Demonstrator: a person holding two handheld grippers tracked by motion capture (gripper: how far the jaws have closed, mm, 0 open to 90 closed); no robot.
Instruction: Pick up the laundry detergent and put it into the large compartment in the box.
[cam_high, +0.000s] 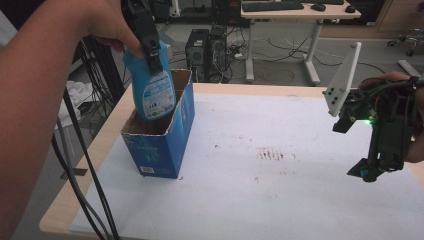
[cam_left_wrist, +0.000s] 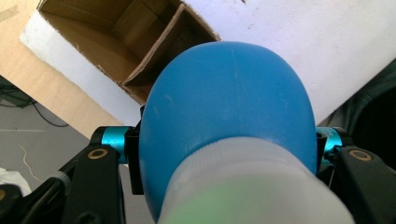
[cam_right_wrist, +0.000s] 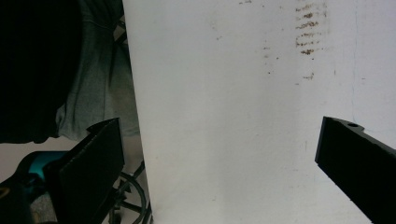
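The left tongs (cam_high: 152, 55) pinch a blue bottle (cam_high: 151, 85) by its upper part, jaws pressed against both sides. The bottle hangs below them, its base already dipping into the open top of the blue box (cam_high: 165, 140) directly underneath. Picking up looks done; what seems left is lowering the bottle fully and letting go. The right tongs (cam_high: 367, 172) hover well off to the side over the white table (cam_high: 280, 200), spread wide, nothing between them.

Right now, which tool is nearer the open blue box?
Left. The left tool is shut on the blue bottle, holding it in the mouth of the blue box. The right tool hangs open over the white table cover, far off to the box's right.
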